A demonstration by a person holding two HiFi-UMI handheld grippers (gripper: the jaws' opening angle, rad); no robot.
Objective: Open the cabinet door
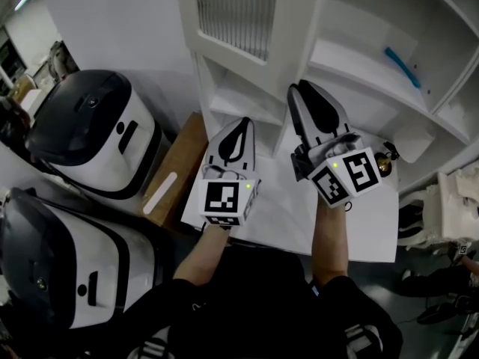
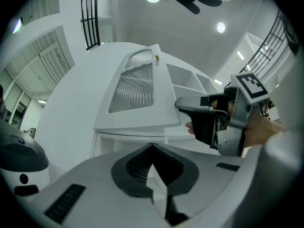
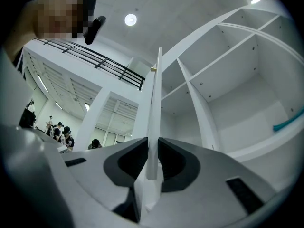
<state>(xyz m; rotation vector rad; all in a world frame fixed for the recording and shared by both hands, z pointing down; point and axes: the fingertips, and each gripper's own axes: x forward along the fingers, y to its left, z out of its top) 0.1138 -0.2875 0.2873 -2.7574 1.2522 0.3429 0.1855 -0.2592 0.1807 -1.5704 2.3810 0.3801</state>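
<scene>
Keep the right claw [image 3: 151,145] clenched, as now, on the thin free edge of the cabinet door [image 3: 155,94], seen edge-on up the middle of the right gripper view with the bare white shelves [image 3: 228,84] to its right. Judge the door already swung well off the cabinet front, its ribbed glass pane [image 1: 236,10] at the top centre of the head view, so finish the swing rather than regrip. Pull along the door's own arc, not straight back, turning the claw with the panel to keep the pads [image 3: 128,163] flat and prevent sliding off that narrow edge. Ease off near the end of travel to avoid jarring the cabinet. Hold the left claw [image 2: 152,146], pinched together on nothing, low beside the right one and clear of the door's path.
</scene>
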